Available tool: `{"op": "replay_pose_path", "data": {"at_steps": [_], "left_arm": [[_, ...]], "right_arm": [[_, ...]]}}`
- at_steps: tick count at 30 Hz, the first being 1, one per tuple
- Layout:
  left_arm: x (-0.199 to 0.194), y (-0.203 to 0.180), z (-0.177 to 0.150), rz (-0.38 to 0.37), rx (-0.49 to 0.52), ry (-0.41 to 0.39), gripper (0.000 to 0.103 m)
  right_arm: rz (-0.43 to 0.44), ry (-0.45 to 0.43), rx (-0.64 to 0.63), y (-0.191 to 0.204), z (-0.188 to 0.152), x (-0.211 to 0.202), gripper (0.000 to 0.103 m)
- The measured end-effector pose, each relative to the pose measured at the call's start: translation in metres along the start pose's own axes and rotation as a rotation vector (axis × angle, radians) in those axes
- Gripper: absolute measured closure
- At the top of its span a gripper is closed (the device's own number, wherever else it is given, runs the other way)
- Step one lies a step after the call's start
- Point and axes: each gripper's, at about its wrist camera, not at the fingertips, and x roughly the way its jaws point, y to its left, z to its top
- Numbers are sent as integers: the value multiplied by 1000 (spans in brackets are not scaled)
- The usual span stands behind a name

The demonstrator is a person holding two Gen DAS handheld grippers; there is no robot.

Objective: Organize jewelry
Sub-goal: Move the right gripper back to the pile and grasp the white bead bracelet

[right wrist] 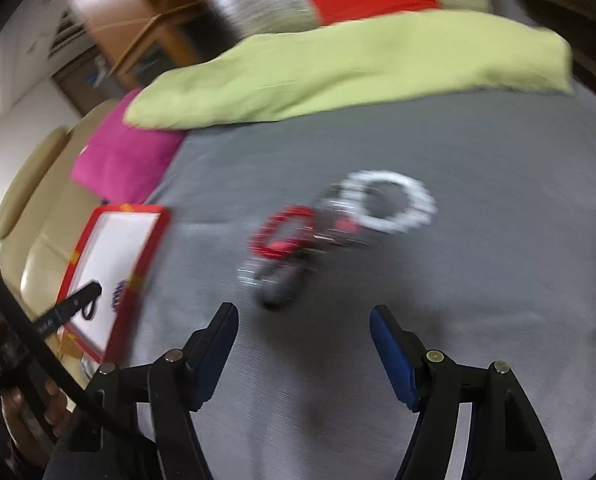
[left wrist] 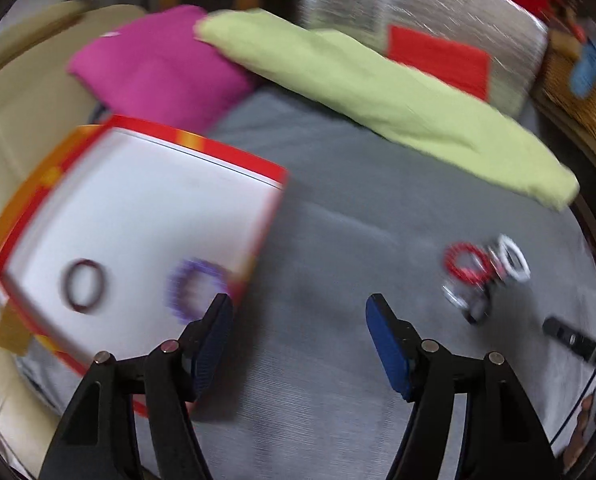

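Observation:
A red-rimmed box with a white floor (left wrist: 145, 208) lies on the grey cloth at the left. Inside it rest a dark maroon bracelet (left wrist: 85, 286) and a purple beaded bracelet (left wrist: 195, 290). My left gripper (left wrist: 300, 308) hovers open beside the box's right rim, nothing between its fingers. A blurred pile of bracelets lies on the cloth: a red one (right wrist: 283, 232), a white one (right wrist: 392, 202) and a dark one (right wrist: 277, 282). My right gripper (right wrist: 304, 320) stands open just short of that pile, empty. The pile (left wrist: 484, 270) also shows at the right of the left wrist view.
A lime green cushion (right wrist: 338, 68) and a magenta cushion (right wrist: 125, 156) lie along the far side of the grey cloth (right wrist: 458, 320). A cream sofa (left wrist: 21, 120) is left of the box. The box (right wrist: 113, 256) shows at the left of the right wrist view.

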Motion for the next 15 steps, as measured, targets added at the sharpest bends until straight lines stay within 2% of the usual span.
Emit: {"op": "replay_pose_path", "data": {"at_steps": [3,6,10,13,15], "left_arm": [[16,-30,-8,-34,54,42,33],[26,-49,-11,-60,74,66,33],[35,-58,-14,-77,85,61,33],[38,-55,-16,-81,83,50,33],[43,-51,-14,-76,74,48,33]], "right_arm": [[-47,-18,78,-39,0,-12,31],[-59,-29,122,-63,6,-18,31],[-82,-25,114,-70,27,-10,31],[-89,-16,108,-71,45,2,42],[-101,1,91,-62,55,17,45]]}}
